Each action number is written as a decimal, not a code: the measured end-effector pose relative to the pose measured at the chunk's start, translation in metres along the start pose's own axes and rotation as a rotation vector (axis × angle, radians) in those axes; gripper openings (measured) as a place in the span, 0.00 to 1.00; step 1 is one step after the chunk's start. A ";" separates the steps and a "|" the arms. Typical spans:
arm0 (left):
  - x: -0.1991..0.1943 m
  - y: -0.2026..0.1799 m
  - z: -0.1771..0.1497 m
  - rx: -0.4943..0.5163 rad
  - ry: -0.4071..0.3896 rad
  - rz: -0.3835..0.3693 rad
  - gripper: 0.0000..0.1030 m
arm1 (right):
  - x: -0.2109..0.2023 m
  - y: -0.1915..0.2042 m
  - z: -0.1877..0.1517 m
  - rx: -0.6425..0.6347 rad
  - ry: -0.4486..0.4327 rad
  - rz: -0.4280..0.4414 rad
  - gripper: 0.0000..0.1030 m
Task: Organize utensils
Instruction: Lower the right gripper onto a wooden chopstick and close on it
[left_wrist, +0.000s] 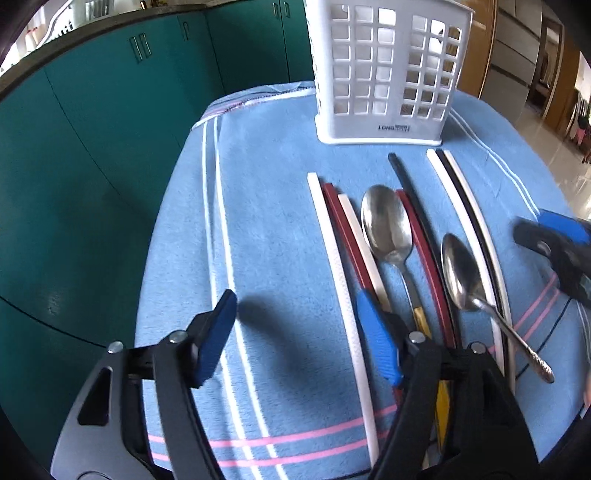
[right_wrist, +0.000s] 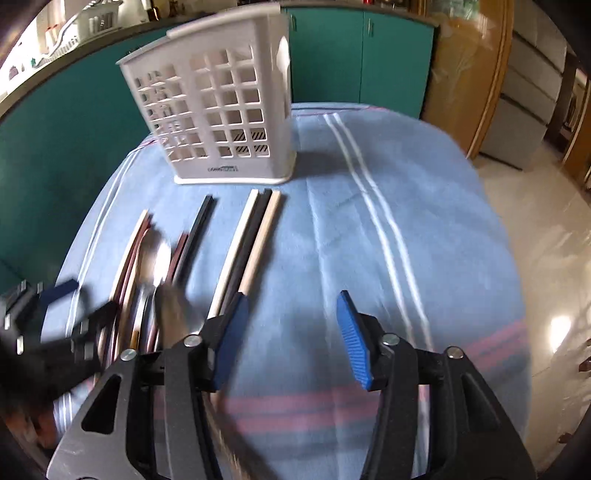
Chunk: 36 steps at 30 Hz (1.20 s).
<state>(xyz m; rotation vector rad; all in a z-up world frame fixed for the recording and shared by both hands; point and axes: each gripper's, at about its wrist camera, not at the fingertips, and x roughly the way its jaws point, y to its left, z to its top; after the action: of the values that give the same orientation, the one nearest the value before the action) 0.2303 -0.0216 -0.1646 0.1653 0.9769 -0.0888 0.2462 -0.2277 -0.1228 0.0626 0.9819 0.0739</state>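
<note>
Utensils — chopsticks (left_wrist: 334, 254) in white, red and black, plus two spoons (left_wrist: 388, 225) — lie in a rough row on the blue-clothed desk (left_wrist: 266, 206), handles toward the person, likely laid out for easy picking. Just behind them stands the empty white caddy (left_wrist: 388, 74) meant to receive them. The left claw (left_wrist: 299, 332) hovers open beside the leftmost white chopstick; the right claw (right_wrist: 291, 339), also open, grips nothing.
</note>
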 end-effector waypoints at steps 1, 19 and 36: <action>0.000 0.003 0.000 -0.003 0.003 -0.001 0.65 | 0.007 0.001 0.006 0.004 0.010 0.016 0.42; 0.011 0.044 0.014 -0.094 0.003 -0.036 0.62 | 0.023 -0.018 0.021 -0.001 0.073 -0.042 0.20; 0.072 0.034 0.093 -0.026 0.130 -0.004 0.69 | 0.068 -0.025 0.075 0.025 0.135 -0.101 0.21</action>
<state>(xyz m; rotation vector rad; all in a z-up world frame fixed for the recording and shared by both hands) 0.3513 -0.0051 -0.1703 0.1467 1.1070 -0.0696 0.3466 -0.2480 -0.1396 0.0310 1.1190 -0.0271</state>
